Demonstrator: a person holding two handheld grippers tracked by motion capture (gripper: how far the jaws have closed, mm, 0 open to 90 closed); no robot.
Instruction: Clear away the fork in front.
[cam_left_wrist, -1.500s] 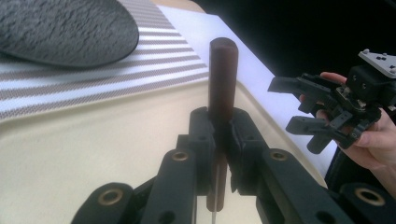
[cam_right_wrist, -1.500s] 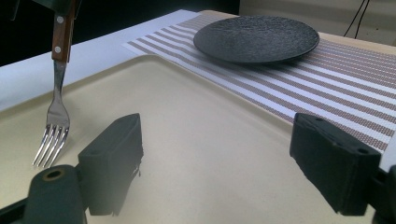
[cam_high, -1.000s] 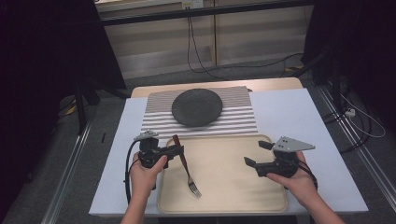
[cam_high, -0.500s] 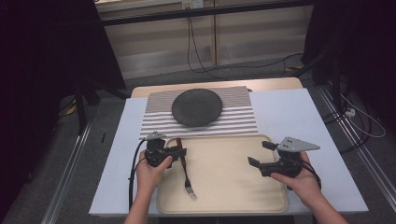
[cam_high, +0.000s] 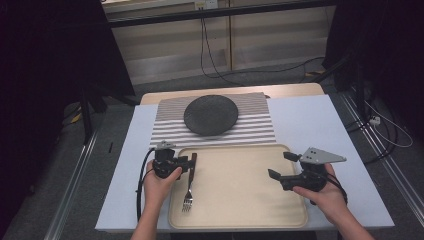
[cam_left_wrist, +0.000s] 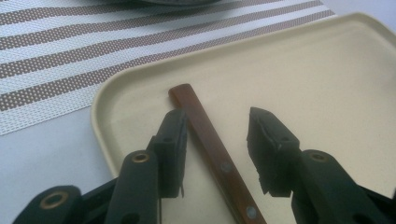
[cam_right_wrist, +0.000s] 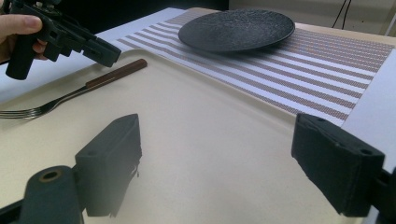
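Observation:
A fork (cam_high: 189, 192) with a brown wooden handle lies flat on the beige tray (cam_high: 240, 200), close to the tray's left rim, tines toward the person. My left gripper (cam_high: 192, 162) is open and low over the handle end. In the left gripper view the handle (cam_left_wrist: 208, 140) runs between the two jaws, close against the left one, and the left gripper (cam_left_wrist: 218, 116) does not clamp it. My right gripper (cam_high: 281, 166) hovers open over the tray's right part, and in its own view the right gripper (cam_right_wrist: 219, 128) has nothing between its jaws. That view also takes in the fork (cam_right_wrist: 70, 95).
A dark round plate (cam_high: 210, 115) sits on a striped placemat (cam_high: 255, 127) beyond the tray, all on a white table cover (cam_high: 310, 120). The plate (cam_right_wrist: 236, 29) lies far from both grippers. Cables trail across the floor beyond the table.
The fork's tines have swung left, so it now lies nearly parallel to the tray's left rim. The left gripper shifted slightly right. The right gripper has barely moved.

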